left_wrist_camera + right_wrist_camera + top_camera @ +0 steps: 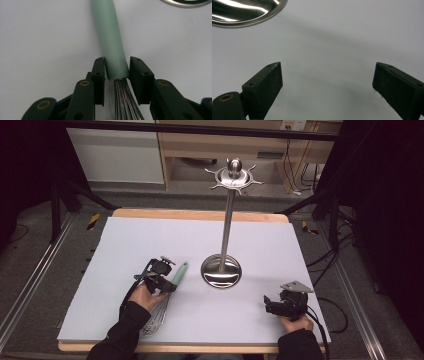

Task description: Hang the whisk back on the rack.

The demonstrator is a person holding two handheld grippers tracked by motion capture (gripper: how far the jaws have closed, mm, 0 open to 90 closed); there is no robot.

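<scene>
The whisk (pixel 113 47) lies flat on the white table (pixel 150 245) beside the steel stand (pixel 221 270). The left claw (pixel 116 70) clamps its green handle just above the wires; squeeze firmly and lift level. The right claw (pixel 327 82) rests released, nothing between its jaws.

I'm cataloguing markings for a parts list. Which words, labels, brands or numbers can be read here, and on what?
No readable text.
Whisk handle: plain green, unmarked.
Stand base: bare metal.
Small labels on the wooden furniture behind the table: too small and blurred to read.
</scene>
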